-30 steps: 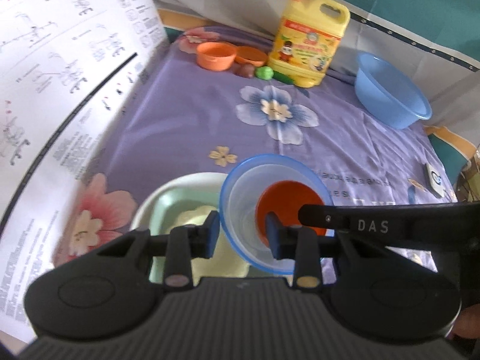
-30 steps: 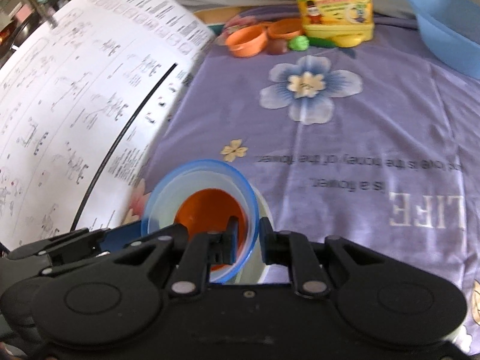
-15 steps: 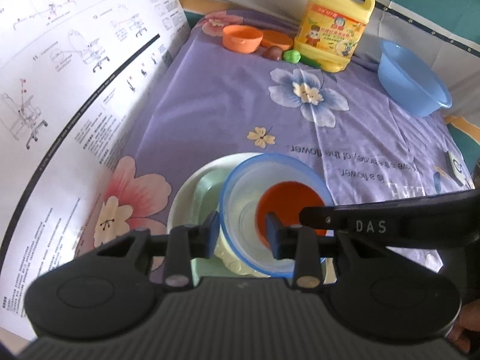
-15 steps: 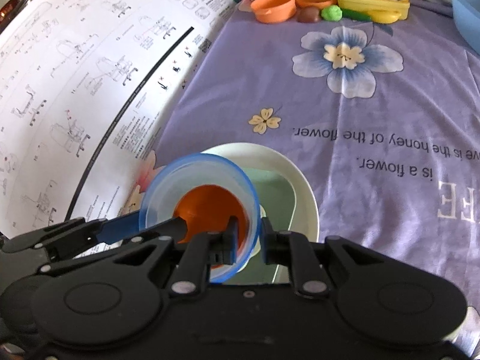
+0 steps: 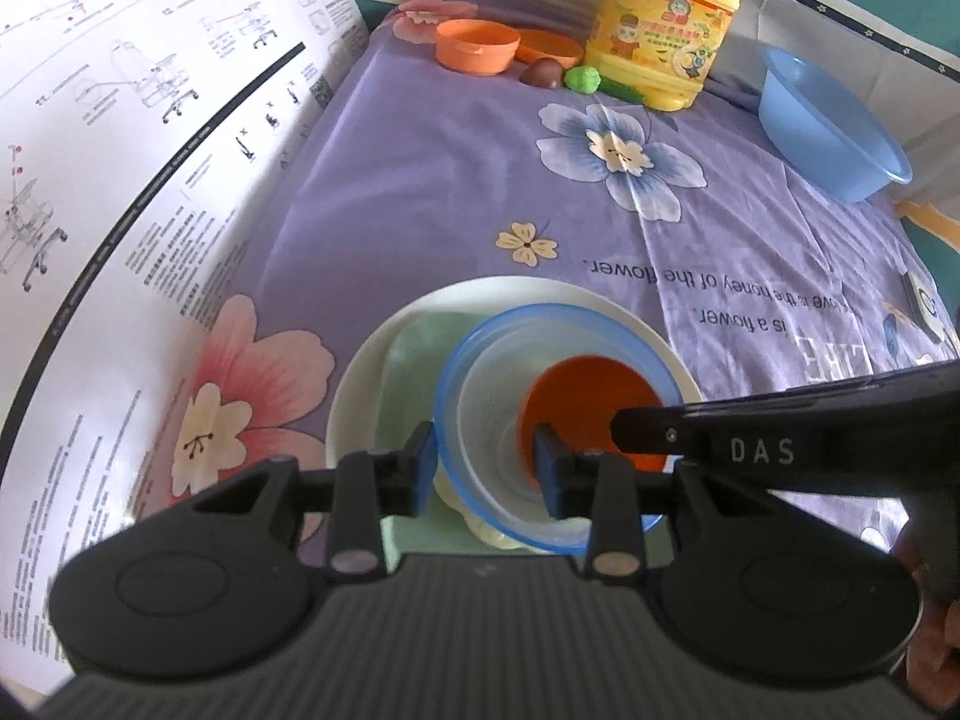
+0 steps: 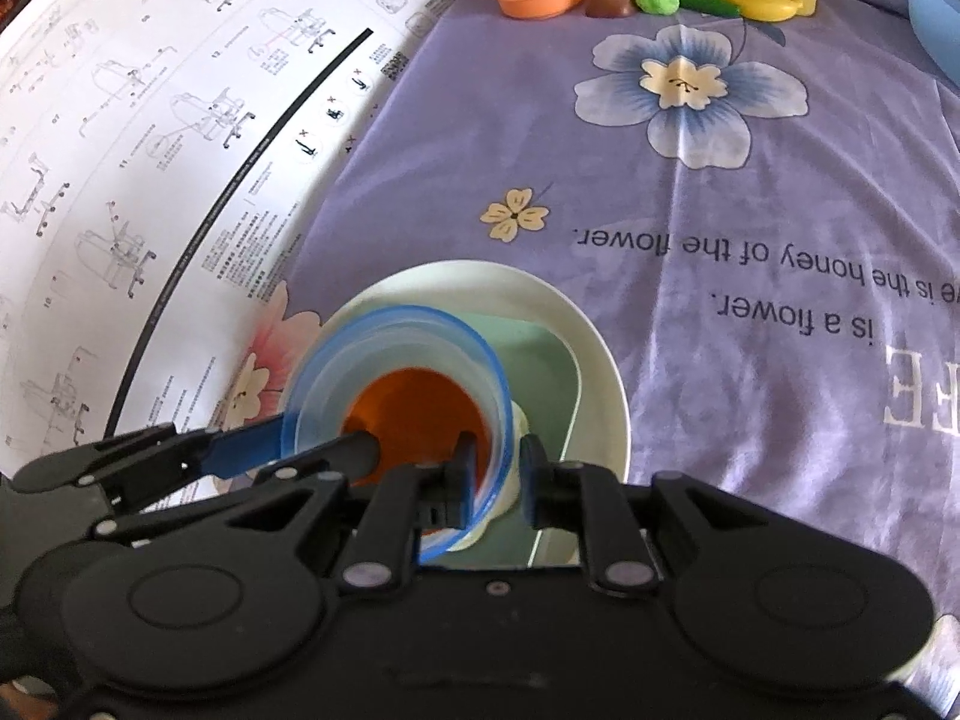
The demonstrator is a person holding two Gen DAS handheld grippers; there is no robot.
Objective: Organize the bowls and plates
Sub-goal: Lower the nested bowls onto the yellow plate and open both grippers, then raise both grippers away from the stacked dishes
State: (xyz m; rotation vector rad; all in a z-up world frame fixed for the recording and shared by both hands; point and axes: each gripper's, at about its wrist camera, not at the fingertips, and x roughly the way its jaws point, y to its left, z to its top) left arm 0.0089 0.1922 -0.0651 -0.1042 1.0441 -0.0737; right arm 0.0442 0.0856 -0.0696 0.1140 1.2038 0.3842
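Observation:
A clear bowl with a blue rim (image 5: 480, 354) (image 6: 384, 330) has an orange bowl (image 5: 588, 390) (image 6: 414, 414) nested inside it. Both grippers hold this stack. My left gripper (image 5: 483, 468) is shut on its near-left wall, and my right gripper (image 6: 497, 483) is shut on its right wall. The stack sits low over a white round plate (image 5: 540, 294) (image 6: 576, 324) that carries a pale green square plate (image 5: 414, 354) (image 6: 546, 360). Something pale yellow (image 6: 480, 531) shows under the stack. I cannot tell whether the stack touches the plates.
A purple floral cloth (image 5: 450, 180) covers the surface, with a large printed instruction sheet (image 5: 120, 150) along the left. At the back stand two orange bowls (image 5: 477, 48), a brown ball, a green toy (image 5: 582, 79), a yellow detergent bottle (image 5: 666, 24) and a blue basin (image 5: 828, 120).
Both grippers have sunk with the bowl stack toward the white plate, which now shows fully beneath it. The grips look the same.

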